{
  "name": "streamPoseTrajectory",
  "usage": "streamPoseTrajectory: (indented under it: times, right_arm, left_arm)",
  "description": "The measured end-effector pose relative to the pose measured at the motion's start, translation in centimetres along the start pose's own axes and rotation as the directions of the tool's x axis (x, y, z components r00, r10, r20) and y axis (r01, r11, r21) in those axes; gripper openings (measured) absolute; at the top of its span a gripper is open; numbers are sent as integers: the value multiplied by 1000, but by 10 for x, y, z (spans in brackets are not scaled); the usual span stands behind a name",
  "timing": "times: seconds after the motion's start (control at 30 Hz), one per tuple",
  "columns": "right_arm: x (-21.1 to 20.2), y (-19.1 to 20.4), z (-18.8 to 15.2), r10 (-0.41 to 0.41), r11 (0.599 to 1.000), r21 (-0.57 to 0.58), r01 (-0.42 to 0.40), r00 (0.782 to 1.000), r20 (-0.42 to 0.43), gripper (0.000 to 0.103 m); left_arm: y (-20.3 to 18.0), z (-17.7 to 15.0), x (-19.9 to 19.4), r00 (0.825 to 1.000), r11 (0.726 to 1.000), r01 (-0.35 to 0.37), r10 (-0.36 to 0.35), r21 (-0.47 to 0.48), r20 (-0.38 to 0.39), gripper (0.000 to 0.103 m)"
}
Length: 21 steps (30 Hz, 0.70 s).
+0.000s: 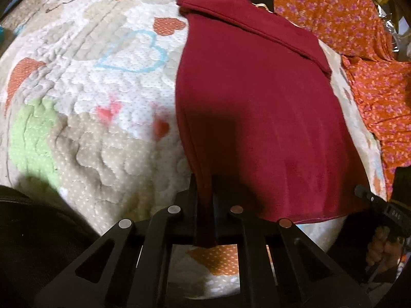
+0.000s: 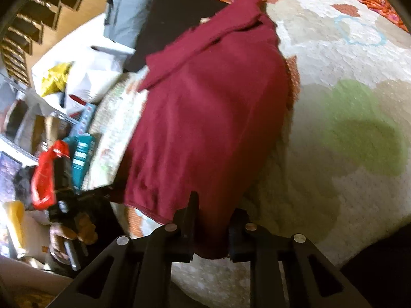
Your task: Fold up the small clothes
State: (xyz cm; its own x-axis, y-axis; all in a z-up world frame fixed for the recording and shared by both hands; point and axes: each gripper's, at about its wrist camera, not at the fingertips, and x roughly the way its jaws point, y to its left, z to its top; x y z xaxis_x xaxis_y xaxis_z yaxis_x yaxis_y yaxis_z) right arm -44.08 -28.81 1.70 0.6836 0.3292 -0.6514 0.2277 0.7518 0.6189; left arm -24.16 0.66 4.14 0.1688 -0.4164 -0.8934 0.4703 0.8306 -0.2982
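Note:
A dark red garment (image 1: 257,107) lies spread on a quilted blanket (image 1: 102,89) printed with hearts. My left gripper (image 1: 205,200) is shut on the garment's near hem at its left corner. My right gripper (image 2: 210,220) is shut on the same garment (image 2: 210,107) at its other near corner, with cloth bunched between the jaws. The garment's far end is folded over near the collar. The other gripper and the hand holding it show at the right edge of the left wrist view (image 1: 385,220) and at the left of the right wrist view (image 2: 66,210).
An orange flowered cloth (image 1: 346,20) lies past the blanket's far right edge. In the right wrist view a black panel (image 2: 174,20), a grey box (image 2: 128,12), white bags (image 2: 84,77) and shelves with clutter (image 2: 25,128) stand beside the blanket (image 2: 346,102).

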Motion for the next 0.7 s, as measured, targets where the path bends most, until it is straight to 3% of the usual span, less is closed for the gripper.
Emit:
streamPoseTrajectory:
  times: [0.1,0.2,0.3,0.53,0.7]
  right_arm:
    - [-7,-1,8,91,995,33,-92,995,35,17]
    - [-13,-4,20,203,976,62,-208,976,83,16]
    - [-18,3,43,255,965,32,-261,959,125,16]
    - [-14,23,115,266,964,-50,-261,943,202,15]
    - [-6,14,185,257,966,-49,-253,930,263,15]
  left_arm:
    - [0,8,-7,998,998,59,-60,-21,-5,6]
    - [-1,21,-21,993,993,116,-115,-31,20,6]
    - [-2,43,-35,986,986,161,-158,-40,58,6]
    - [-8,121,-41,976,986,163,-158,-22,150,6]
    - [-9,191,-37,963,987,159,-148,-32,224,6]
